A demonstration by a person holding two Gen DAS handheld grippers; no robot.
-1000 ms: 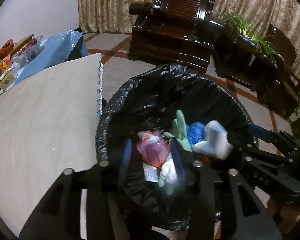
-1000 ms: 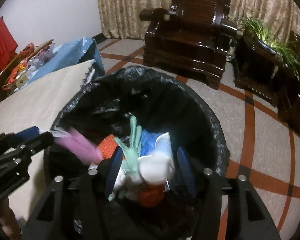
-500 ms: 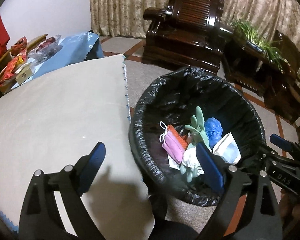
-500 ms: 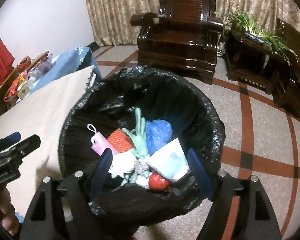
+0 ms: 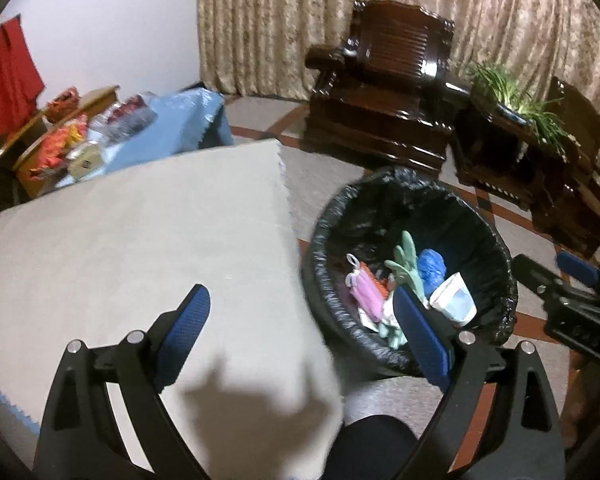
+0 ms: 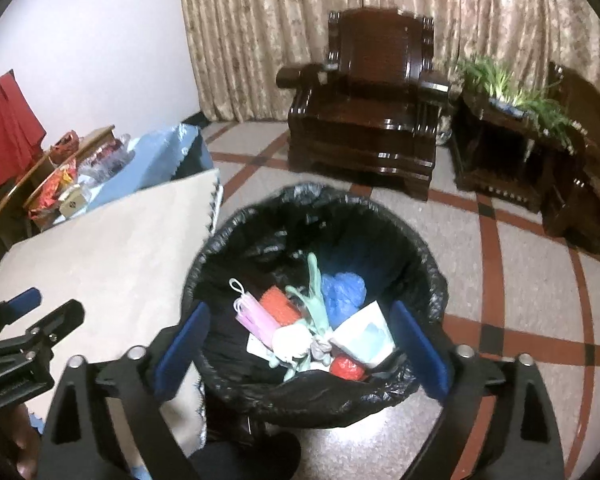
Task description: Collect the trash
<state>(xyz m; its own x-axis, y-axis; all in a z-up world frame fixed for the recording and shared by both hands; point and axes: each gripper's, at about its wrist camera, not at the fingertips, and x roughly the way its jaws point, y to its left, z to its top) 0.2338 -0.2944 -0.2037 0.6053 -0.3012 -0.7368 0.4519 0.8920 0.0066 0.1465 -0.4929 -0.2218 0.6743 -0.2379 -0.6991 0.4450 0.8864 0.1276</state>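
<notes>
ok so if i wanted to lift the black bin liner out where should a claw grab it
Grip the black liner at its near rim, where the plastic bunches into a loose fold over the bin edge. Come from above on the near side with the right claw, jaws open and straddling that edge. The slack fold there likely gives something to pinch, while the far rim looks stretched tighter.

— What can't I read from here? The right gripper is cut off by the frame edge in my left view, so its jaws are unclear there.

— And the bin?

— My left gripper's right finger covers part of the trash. The white wad hides whatever lies beneath it.

— The far table?

— The snack packets are too blurred and small for me to identify.
</notes>
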